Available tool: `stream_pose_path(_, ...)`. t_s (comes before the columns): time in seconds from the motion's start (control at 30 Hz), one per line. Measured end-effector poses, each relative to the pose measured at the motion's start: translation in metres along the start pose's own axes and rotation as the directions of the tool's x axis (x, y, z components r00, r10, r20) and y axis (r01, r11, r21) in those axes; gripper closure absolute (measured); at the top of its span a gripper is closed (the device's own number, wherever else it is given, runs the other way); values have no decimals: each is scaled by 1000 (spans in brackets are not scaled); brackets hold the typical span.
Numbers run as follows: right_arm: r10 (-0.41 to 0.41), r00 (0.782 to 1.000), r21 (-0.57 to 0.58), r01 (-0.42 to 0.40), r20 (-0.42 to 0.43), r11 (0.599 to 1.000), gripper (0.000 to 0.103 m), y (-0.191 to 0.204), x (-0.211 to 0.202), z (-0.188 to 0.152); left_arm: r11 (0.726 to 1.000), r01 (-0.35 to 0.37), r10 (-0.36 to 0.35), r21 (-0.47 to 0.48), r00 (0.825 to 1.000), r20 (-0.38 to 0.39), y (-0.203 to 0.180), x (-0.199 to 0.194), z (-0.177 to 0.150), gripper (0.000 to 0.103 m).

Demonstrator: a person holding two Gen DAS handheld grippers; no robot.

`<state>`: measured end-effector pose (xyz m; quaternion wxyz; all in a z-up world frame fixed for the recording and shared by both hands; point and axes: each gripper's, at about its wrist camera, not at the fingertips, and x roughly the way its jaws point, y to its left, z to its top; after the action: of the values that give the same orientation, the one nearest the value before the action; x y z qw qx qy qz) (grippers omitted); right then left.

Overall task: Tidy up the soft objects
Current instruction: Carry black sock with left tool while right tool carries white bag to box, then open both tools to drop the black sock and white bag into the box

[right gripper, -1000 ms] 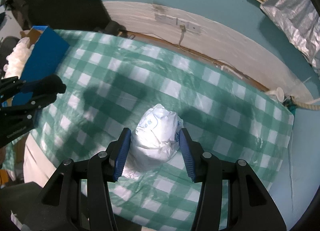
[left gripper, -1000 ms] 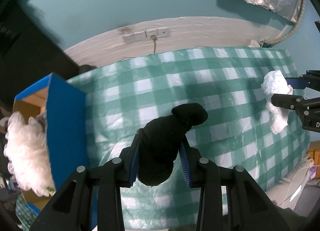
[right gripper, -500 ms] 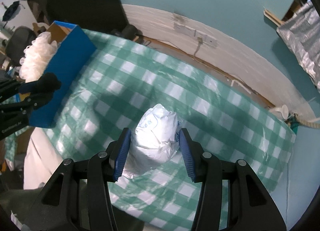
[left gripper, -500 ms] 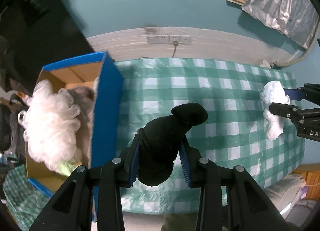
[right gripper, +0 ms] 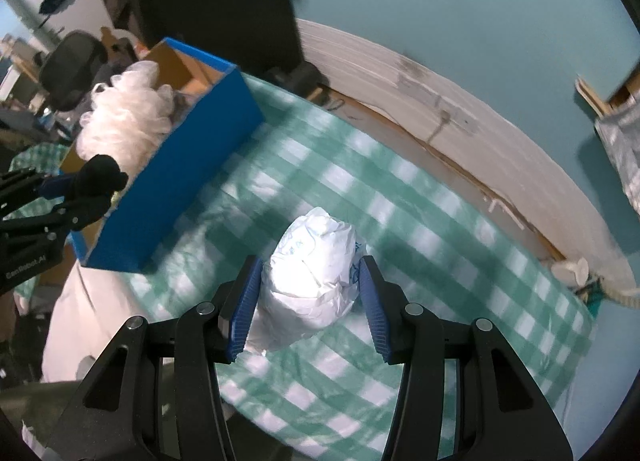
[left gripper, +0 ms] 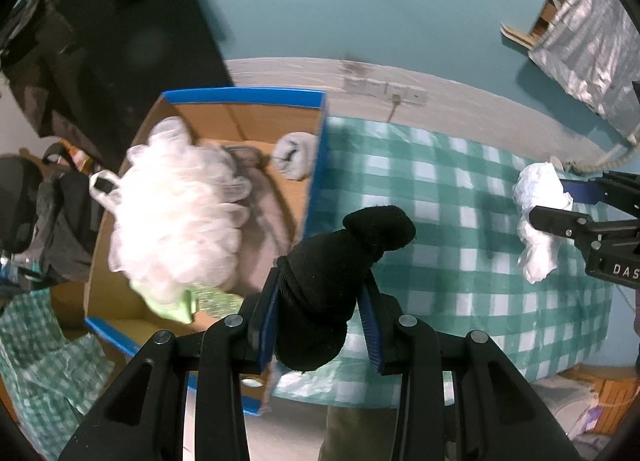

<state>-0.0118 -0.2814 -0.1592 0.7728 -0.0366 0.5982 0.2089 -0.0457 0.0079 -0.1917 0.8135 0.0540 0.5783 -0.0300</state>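
Above the checked tablecloth (right gripper: 420,221), my left gripper (left gripper: 320,317) pinches a black sock (left gripper: 340,273) beside the blue box (left gripper: 316,165), where a white sponge (left gripper: 176,209) lies. My right gripper (right gripper: 310,297) squeezes a crumpled white bag (right gripper: 316,277).

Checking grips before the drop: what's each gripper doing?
Left gripper: closed on the black sock.
Right gripper: closed on the white crumpled bag.

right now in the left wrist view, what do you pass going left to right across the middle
white mesh bath pouf in the cardboard box → rolled grey sock → black sock in the left gripper → checked tablecloth → crumpled white bag in the right gripper
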Motion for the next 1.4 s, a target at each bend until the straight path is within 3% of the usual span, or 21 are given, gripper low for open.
stream_pose_path(0.43,36,999,-113,-34,16,993,54,65,15,58,996,-27,28,-85,1000,8,61,7,6,66)
stream_pose_path(1.13,55,998,-194,-59,-29,979,54,131,69,141,988,9,-21,-155,997,-76,99,66,29,65)
stream_pose_path(1.3,44,997,-211,-56,-58,976,54,139,87,151,987,23,-38,-160,995,-92,103,74,28,61)
stream_pose_path(1.4,39,995,-229,-58,-87,972,53,144,100,153,985,29,-46,-171,994,-94,106,76,25,54)
